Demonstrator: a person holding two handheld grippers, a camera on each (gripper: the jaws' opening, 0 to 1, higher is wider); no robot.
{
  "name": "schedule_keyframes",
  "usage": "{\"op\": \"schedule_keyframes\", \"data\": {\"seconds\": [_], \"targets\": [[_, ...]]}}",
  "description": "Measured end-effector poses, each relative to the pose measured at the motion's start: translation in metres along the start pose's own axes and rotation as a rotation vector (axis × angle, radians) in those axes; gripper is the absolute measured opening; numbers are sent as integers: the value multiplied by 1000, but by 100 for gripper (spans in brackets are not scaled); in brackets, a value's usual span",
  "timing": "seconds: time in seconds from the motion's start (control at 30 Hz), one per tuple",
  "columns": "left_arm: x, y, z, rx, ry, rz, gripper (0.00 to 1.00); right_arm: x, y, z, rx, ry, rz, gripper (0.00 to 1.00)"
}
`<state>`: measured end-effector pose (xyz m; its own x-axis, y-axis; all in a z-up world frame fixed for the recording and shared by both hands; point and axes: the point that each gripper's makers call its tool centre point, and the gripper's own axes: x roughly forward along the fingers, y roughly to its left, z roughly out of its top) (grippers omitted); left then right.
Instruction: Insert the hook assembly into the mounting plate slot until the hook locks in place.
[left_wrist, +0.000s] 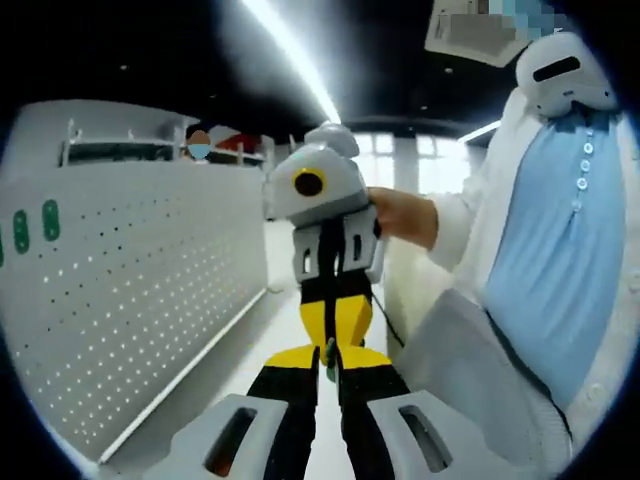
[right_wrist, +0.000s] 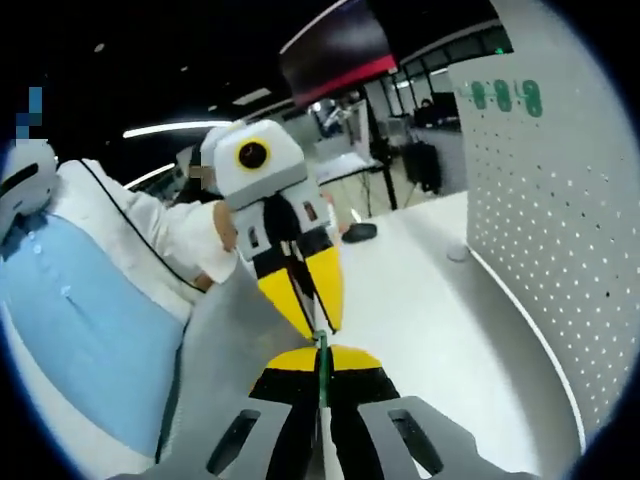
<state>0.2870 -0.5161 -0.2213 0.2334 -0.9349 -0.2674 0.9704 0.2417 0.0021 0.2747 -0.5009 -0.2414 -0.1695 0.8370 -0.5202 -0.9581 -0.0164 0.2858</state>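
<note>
Hook (left_wrist: 330, 352) is sitting between the two grippers, a thin greenish piece pinched where their yellow-tipped jaws are meeting nose to nose above the white table (right_wrist: 420, 300). In the left gripper view, going left to right, the white pegboard (left_wrist: 130, 290) is standing along the left, the left gripper (left_wrist: 328, 375) is rising in the middle with its jaws clenched on the hook, the right gripper is pointing down at it from beyond, and the person in white and blue is standing on the right. In the right gripper view the person is on the left, the right gripper (right_wrist: 322, 365) is in the middle with its jaws also closing on the hook (right_wrist: 322, 350), and the pegboard (right_wrist: 560, 230) is filling the right side.

The hook is looking small, stiff and light, probably thin metal or plastic, so I am guessing it could twist or slip under a weak pinch. Holding it by its flat shank, leaving the locking end free, seems best. The pegboard looks like the mounting plate, and the hook is well apart from it.
</note>
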Motion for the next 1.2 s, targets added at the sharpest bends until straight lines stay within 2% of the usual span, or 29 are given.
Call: {"op": "schedule_keyframes", "data": {"seconds": [0.13, 0.3, 0.47, 0.7, 0.83, 0.97, 1.07, 1.2], "targets": [[3, -11, -4, 20, 27, -50, 5, 3, 5, -4, -24, 35, 24, 0], [3, -17, -8, 21, 40, -77, 4, 5, 11, -10, -49, 72, 51, 0], [2, -17, -7, 14, 27, -70, 3, 4, 11, -9, -48, 63, 54, 0], [-3, -9, 1, 12, -14, -20, 3, -2, 5, 1, -32, -10, 34, 1], [-6, -4, 4, 1, -36, 6, 2, -7, 2, 7, -29, -50, 10, 8], [-11, 3, 6, -16, -63, 35, 2, -12, 3, 13, -41, -89, -3, 10], [-15, 7, 7, -30, -83, 59, 2, -17, -2, 21, -68, -138, -44, 18], [-25, 16, 13, -67, -143, 99, 2, -27, -4, 32, -72, -229, -71, 29]]}}
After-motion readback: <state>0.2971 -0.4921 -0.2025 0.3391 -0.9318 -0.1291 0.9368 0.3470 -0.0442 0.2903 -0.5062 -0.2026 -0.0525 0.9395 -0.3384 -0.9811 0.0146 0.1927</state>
